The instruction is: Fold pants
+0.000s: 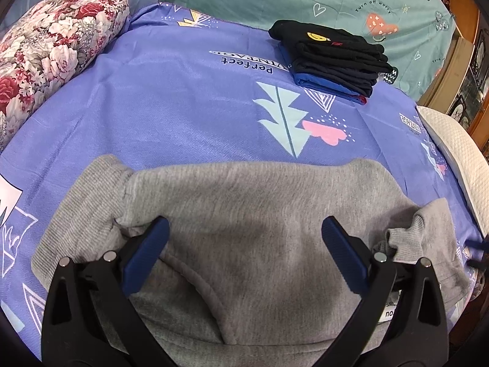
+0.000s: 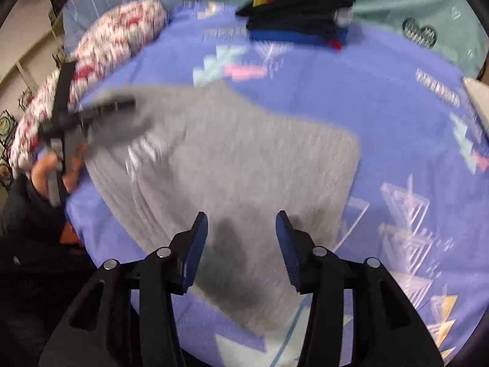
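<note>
Blue bedsheet carries the gray pants, partly folded, near you. Both your left gripper and right gripper hover with fingers apart, holding nothing. Next, likely pinch an edge and fold again.

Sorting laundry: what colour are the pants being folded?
Plain grey pants, clearest in the left wrist view.

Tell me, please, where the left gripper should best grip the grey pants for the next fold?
Probably the ribbed cuff at the pants' left end. It sticks out flat on the sheet, so the open left gripper could slide in from the left, one finger under its edge.
</note>
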Tool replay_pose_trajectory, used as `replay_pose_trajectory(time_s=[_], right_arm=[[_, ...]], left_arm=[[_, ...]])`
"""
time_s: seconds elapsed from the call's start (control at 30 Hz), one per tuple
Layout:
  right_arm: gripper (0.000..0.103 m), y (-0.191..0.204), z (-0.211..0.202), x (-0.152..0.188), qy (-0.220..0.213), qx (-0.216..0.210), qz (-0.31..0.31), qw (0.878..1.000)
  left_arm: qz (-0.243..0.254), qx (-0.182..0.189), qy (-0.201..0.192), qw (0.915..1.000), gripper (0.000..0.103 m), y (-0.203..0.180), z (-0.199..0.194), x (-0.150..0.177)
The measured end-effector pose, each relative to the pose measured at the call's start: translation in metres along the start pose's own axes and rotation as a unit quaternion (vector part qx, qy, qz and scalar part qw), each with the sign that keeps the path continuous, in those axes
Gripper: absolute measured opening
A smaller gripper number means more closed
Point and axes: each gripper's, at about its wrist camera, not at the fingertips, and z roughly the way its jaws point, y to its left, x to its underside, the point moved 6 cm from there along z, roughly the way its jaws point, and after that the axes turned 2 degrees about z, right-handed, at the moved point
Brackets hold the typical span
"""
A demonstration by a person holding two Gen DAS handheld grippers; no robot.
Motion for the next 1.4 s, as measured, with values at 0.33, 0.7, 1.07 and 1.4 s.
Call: replay_pose_trajectory(time_s=[0.33,0.7,1.07,1.4], right_arm=[[0.069,-0.060,0.093,-0.043,0.070,-0.006,0.083,0.994],[0.098,-0.086,0.039,-0.050,-0.149,-0.096,0.140,0.974],[0.098,-0.088,0.059,-0.051,-0.111,-0.096,0.143,0.979],[0.099,-0.090,0.052,-0.042,-0.112,-0.103,0.140,0.978]], left_arm=[[-0.003,0.003,-0.002,1.0000,0.101,0.002,-0.003,-0.001],[-0.159,0.050,-0.003,0.9860,0.101,0.065,-0.107,0.033],[-0.243,0.071,0.064,0.9654,0.101,0.069,-0.035,0.051],[-0.272,0.113,0.037,0.9548,0.077,0.076,-0.004,0.028]])
